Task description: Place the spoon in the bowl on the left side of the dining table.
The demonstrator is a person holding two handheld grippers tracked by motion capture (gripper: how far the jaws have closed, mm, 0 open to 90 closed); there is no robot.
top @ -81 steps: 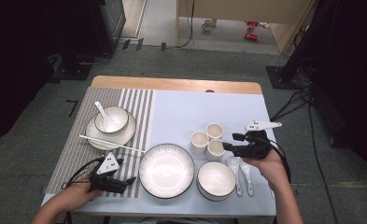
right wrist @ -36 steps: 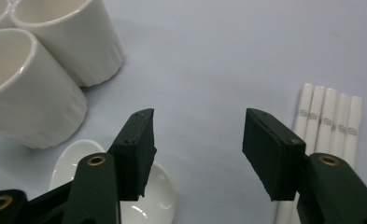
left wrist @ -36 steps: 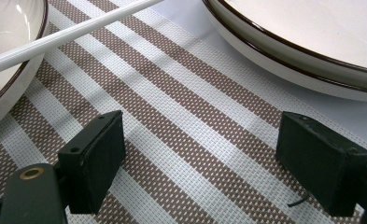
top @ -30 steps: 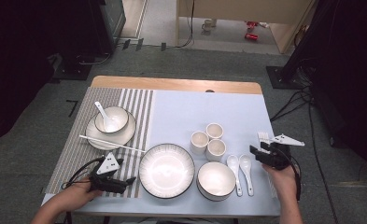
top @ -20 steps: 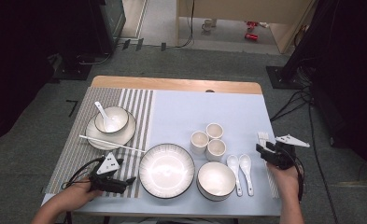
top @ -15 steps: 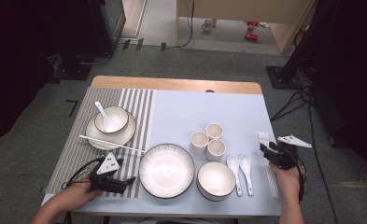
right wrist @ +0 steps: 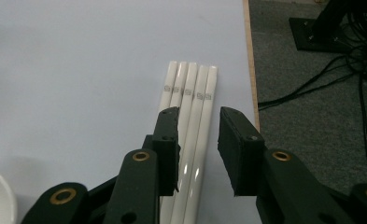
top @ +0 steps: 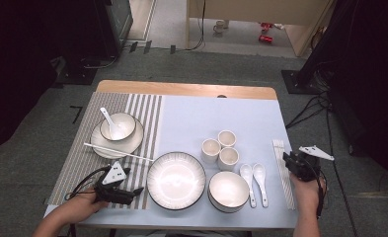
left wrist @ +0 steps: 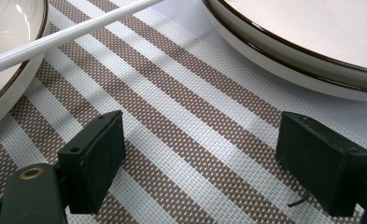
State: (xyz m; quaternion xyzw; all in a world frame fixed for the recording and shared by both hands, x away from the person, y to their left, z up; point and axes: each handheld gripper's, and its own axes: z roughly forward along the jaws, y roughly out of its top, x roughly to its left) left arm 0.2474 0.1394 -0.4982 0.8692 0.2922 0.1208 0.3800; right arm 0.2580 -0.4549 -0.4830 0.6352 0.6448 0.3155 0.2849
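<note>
White chopsticks (right wrist: 189, 116) lie bundled at the worktop's (top: 260, 118) right edge. Right tool (right wrist: 197, 140) has been closing, jaws straddling two sticks, not yet gripping. Left tool (left wrist: 200, 163) rests wide open and empty on the striped mat (left wrist: 181, 140). One small bowl (top: 117, 126) holds a spoon (top: 108, 120); nothing lifted yet.

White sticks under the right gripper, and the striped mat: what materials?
Sticks: chopsticks, probably glossy ceramic or melamine; bright highlights along smooth white shafts with small printed marks near the ends. Mat: woven vinyl or plastic mesh, matte; a visible basket-weave grid in brown and white stripes. Neither is certain from looks alone.
</note>
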